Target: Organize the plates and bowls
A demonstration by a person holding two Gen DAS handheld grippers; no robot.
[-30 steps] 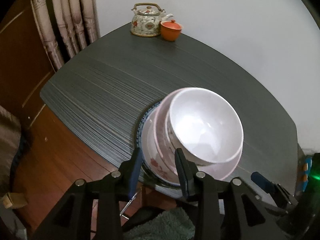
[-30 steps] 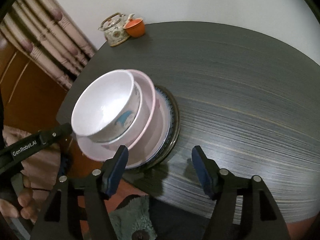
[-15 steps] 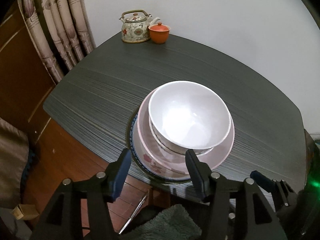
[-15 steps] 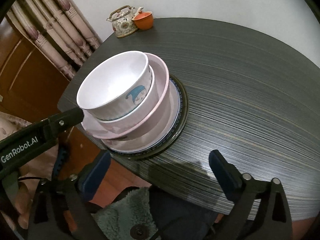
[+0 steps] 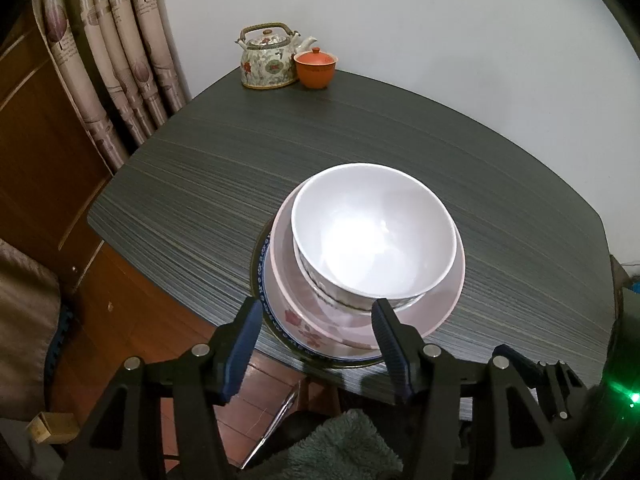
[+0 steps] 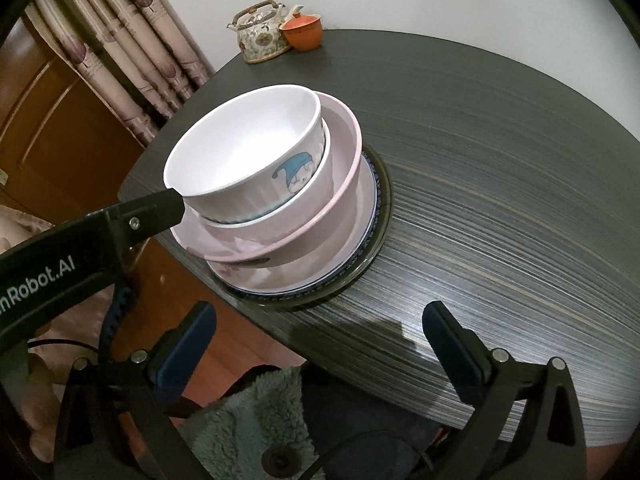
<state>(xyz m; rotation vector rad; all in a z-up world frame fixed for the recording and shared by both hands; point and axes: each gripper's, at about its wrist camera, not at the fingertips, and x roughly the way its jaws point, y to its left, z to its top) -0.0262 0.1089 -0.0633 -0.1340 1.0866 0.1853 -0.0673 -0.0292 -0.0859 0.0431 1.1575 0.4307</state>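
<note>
Two bowls (image 6: 256, 168) nested on stacked plates (image 6: 320, 256), count unclear. Left gripper (image 5: 316, 344) jaws parted, empty; right gripper (image 6: 320, 344) jaws just widened, empty.

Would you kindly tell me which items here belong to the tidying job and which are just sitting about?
Job: top bowl, pink bowl, flowered plate.
Sitting about: teapot, orange lidded cup, curtain, fluffy towel.

Glossy ceramic bowl (image 5: 374, 236) — matt wood-grain table (image 5: 248, 160)
</note>
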